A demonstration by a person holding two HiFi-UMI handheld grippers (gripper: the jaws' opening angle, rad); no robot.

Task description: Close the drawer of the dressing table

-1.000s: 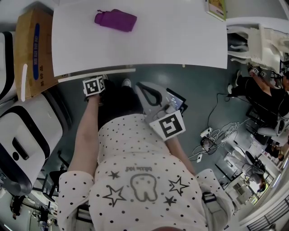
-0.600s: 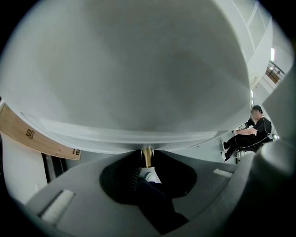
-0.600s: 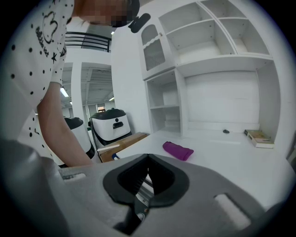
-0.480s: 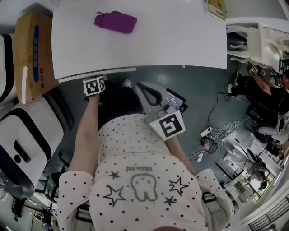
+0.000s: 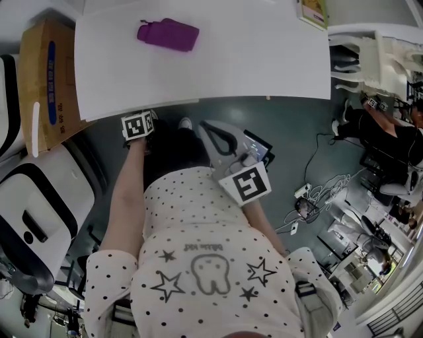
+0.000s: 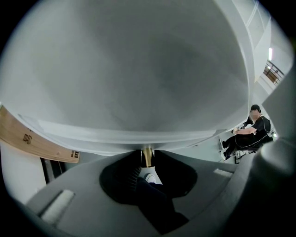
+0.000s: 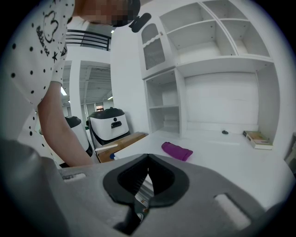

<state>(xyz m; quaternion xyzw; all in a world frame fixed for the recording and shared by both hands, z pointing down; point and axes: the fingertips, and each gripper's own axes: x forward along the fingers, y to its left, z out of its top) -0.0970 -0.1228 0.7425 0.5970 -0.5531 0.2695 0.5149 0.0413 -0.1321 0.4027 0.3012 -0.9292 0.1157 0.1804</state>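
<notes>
The white dressing table (image 5: 264, 59) fills the top of the head view. Its drawer front (image 5: 165, 104) shows as a thin white strip jutting slightly past the table's near edge. My left gripper (image 5: 143, 117) reaches under that edge. In the left gripper view the drawer front (image 6: 138, 69) looms overhead, and my left gripper (image 6: 147, 155) is shut on the drawer's brass knob (image 6: 147, 158). My right gripper (image 5: 206, 127) hangs in front of my torso, away from the table. Its jaws (image 7: 148, 160) are shut with nothing between them.
A purple pouch (image 5: 168, 33) lies on the tabletop and a book (image 5: 316, 13) sits at its far right corner. A cardboard box (image 5: 43, 79) and a white appliance (image 5: 33, 204) stand left. Cables (image 5: 317, 198) litter the floor right, where another person (image 5: 386, 142) sits.
</notes>
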